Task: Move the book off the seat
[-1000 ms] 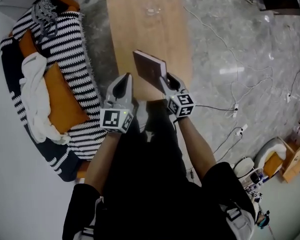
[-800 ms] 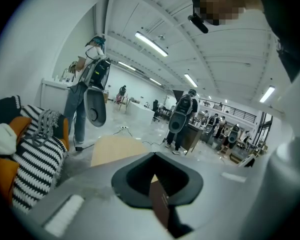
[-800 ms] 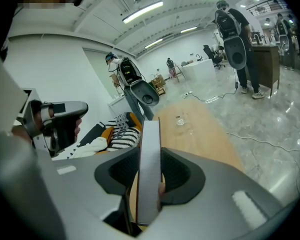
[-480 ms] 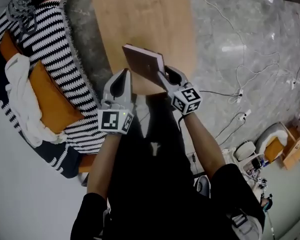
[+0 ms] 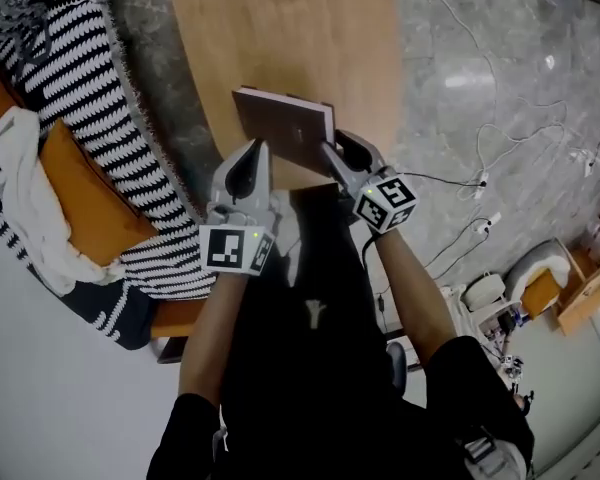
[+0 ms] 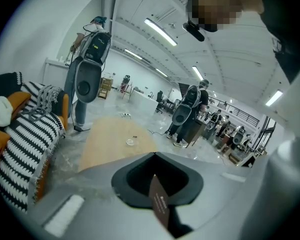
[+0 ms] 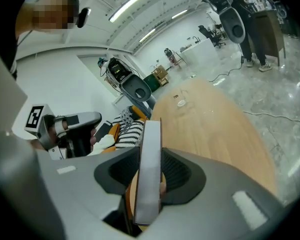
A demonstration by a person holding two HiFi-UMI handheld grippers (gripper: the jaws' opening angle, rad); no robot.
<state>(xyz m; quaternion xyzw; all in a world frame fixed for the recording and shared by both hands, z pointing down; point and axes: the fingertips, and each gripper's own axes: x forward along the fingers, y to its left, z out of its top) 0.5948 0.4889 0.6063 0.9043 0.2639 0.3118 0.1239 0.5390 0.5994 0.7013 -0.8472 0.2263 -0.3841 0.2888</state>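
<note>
A dark brown book (image 5: 285, 128) is held up on a slant over the near end of the wooden table (image 5: 280, 28). My right gripper (image 5: 330, 154) is shut on its lower right corner. In the right gripper view the book's pale page edge (image 7: 149, 169) stands upright between the jaws, pressed from both sides. My left gripper (image 5: 254, 156) hovers just left of the book, apart from it, its jaws together with nothing in them. The left gripper view shows its tips (image 6: 155, 154) meeting over the table (image 6: 115, 139).
The seat, a sofa with a black-and-white striped blanket (image 5: 70, 78), an orange cushion (image 5: 75, 188) and a white cloth (image 5: 20, 198), lies to the left. Cables (image 5: 480, 178) trail over the marble floor on the right. A small clear dish (image 7: 181, 102) sits far down the table.
Both grippers and the book have come further over the table's near end, and the sofa has slid away to the left. The book still sits in the right gripper, now lying flatter.
</note>
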